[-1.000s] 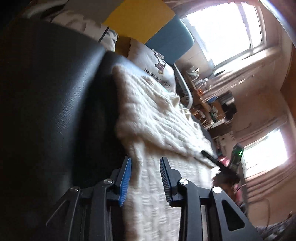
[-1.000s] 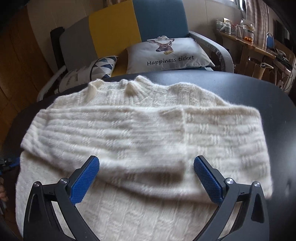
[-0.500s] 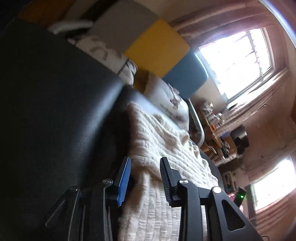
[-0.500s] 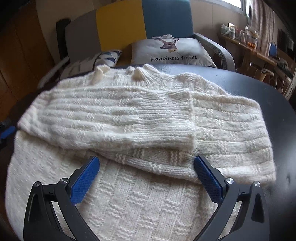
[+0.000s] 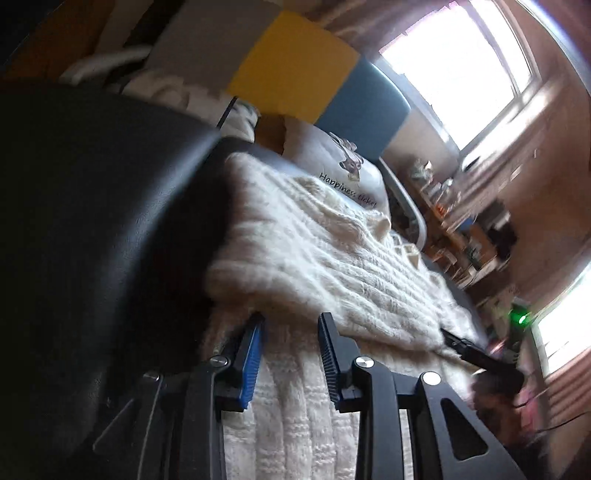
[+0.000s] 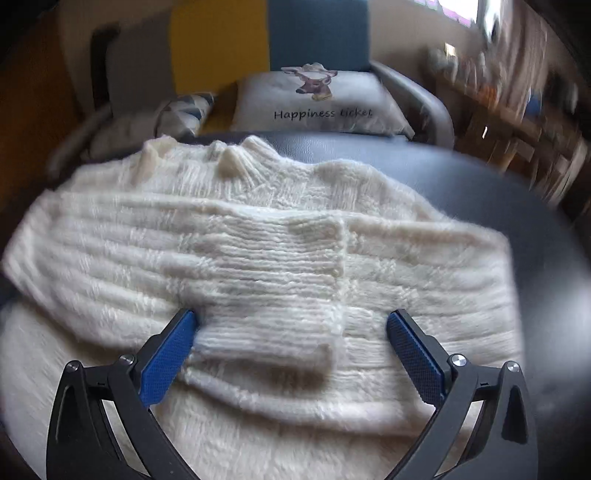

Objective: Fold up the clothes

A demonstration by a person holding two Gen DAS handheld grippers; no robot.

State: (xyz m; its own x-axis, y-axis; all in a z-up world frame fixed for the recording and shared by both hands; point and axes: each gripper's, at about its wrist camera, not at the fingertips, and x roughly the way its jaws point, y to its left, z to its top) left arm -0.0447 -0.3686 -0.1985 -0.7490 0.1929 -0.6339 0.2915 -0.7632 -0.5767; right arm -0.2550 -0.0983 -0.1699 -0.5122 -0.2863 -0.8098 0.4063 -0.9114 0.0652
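The cream sweater (image 6: pixel 258 258) lies on the black surface (image 6: pixel 498 192), sleeves folded across its chest. The right claw (image 6: pixel 291 332) gapes wide over the sleeves. The left claw (image 5: pixel 290 325), just narrowing, straddles the sweater's edge, gripping nothing.

A black leather surface (image 6: pixel 480 192) fills the 3 o'clock side, and behind it at 12 o'clock an armchair (image 6: pixel 317 33) with yellow and blue panels holds a grey cushion (image 6: pixel 321 99) reading "Happiness ticket", a patterned pillow (image 6: pixel 184 114) at its 9 o'clock.
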